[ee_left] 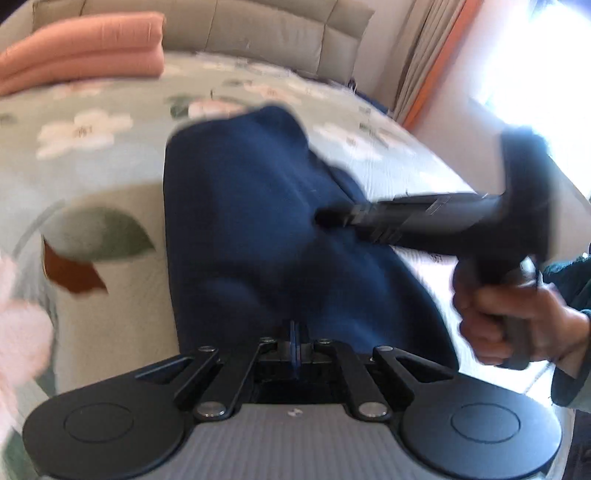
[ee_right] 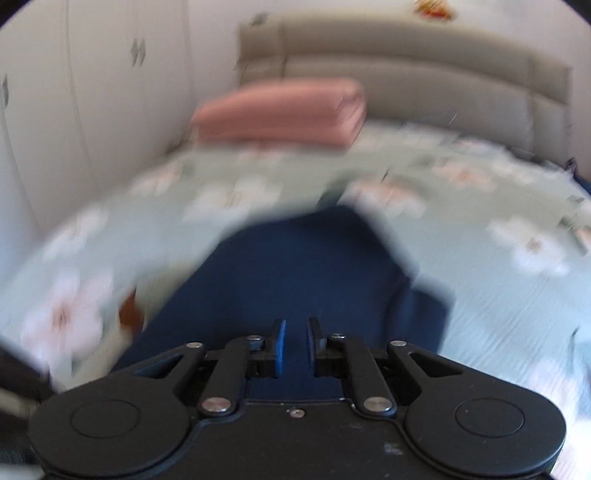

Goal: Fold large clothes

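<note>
Okay, navy garment (ee_left: 258, 221) lies on the flowered bedspread (ee_left: 92, 147), filling the centre of the left wrist view and running from the bottom edge toward upper centre. Left gripper (ee_left: 294, 341) at bottom centre: pads pressed together, apparently pinching the near edge of the cloth. Right gripper (ee_left: 325, 218) enters from the right of that frame, a hand (ee_left: 517, 317) on its handle, tip low over the cloth at mid-frame. In the right wrist view, the right gripper (ee_right: 296, 347) shows a gap between its pads over the fabric, nothing visibly clamped. That frame is blurred. Folded pink blanket (ee_left: 85, 48) upper left, by the headboard (ee_left: 258, 33).
</note>
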